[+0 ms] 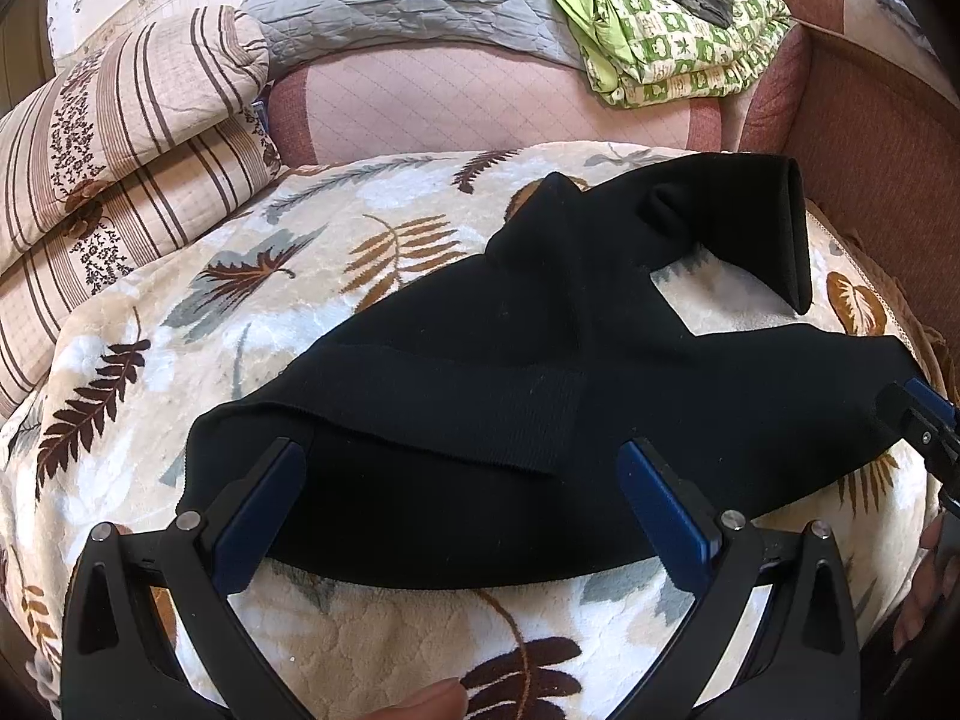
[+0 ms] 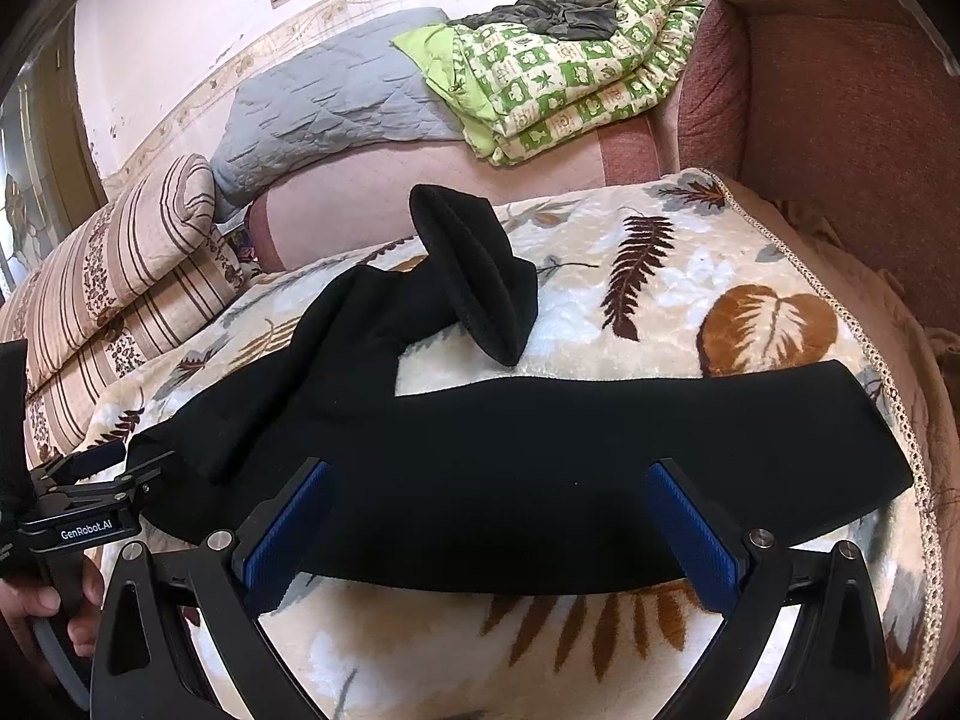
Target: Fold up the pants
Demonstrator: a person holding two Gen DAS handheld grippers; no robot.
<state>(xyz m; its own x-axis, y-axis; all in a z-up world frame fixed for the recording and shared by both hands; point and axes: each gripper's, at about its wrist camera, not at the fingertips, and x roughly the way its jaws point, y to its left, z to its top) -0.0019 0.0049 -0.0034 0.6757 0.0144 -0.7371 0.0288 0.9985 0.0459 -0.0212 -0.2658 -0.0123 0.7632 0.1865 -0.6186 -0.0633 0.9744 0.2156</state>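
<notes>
- Black pants (image 1: 540, 372) lie spread on a leaf-print blanket (image 1: 180, 324) over a sofa or bed; can't tell which.
- Waistband end sits toward the left claw (image 1: 462, 486); in the left wrist view a corner of the ribbed band is flipped over onto the fabric.
- Near leg (image 2: 660, 450) runs flat across the right wrist view, hem close to the blanket's trimmed edge.
- Far leg (image 2: 474, 276) is skewed away, its cuff standing up and gaping open. Not aligned with the near leg.
- Left claw: jaws wide apart, holding nothing, hovering over the near edge of the waist area.
- Right claw (image 2: 486, 522): jaws also wide apart, empty, over the near edge of the near leg. Contact with the cloth not clear from either view.
- Step, my read: pre-fold layout. No fold made yet; legs still splayed in a V.
- Next move probably needs the far leg brought onto the near one: pinch at the far cuff or mid-leg, drag toward the near edge, lay flat.
- Flipped waistband corner should be smoothed first, else it gets buried in the fold.
- Risk: thick knit-looking fabric, likely to bunch if only one layer is pinched; plush blanket may drag with it.
- Clutter at the back: striped pillows (image 1: 108, 168), grey quilt (image 1: 390, 0), green checked blanket (image 1: 672, 48) with a dark garment on top. Well apart from the pants.
</notes>
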